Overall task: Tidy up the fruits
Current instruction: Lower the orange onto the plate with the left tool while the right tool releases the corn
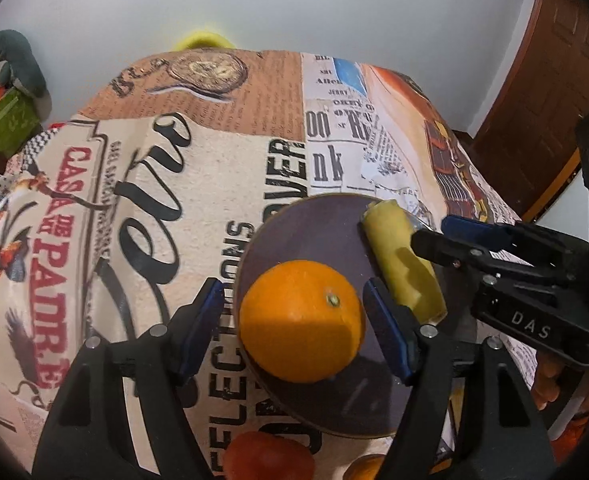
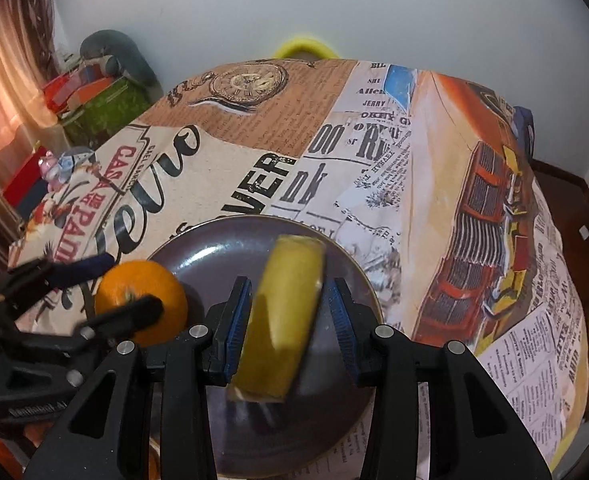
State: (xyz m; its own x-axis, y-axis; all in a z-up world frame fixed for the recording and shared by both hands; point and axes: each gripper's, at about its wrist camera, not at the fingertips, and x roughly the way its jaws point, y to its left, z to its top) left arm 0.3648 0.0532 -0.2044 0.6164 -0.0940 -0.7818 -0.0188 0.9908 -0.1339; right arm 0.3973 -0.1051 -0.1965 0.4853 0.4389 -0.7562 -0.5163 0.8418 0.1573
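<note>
A dark round plate [image 1: 314,232] [image 2: 214,248] lies on the printed tablecloth. An orange [image 1: 302,320] [image 2: 142,284] rests on its left part, stem up. My left gripper [image 1: 292,286] [image 2: 132,282] straddles the orange and is open, with a gap showing at the left pad [image 1: 206,320]. A yellow, film-wrapped fruit piece [image 2: 282,312] [image 1: 402,264] hangs tilted just above the plate's right part, its shadow beneath it. My right gripper [image 2: 290,284] [image 1: 430,232] is shut on that piece, both blue pads against its sides.
A red fruit [image 1: 270,456] and another orange fruit [image 1: 368,468] lie on the cloth near the front edge. Coloured boxes [image 2: 106,108] [image 1: 2,120] stand off the table's left side. A yellow object [image 2: 306,46] peeks over the far edge. A wooden door [image 1: 554,80] stands at right.
</note>
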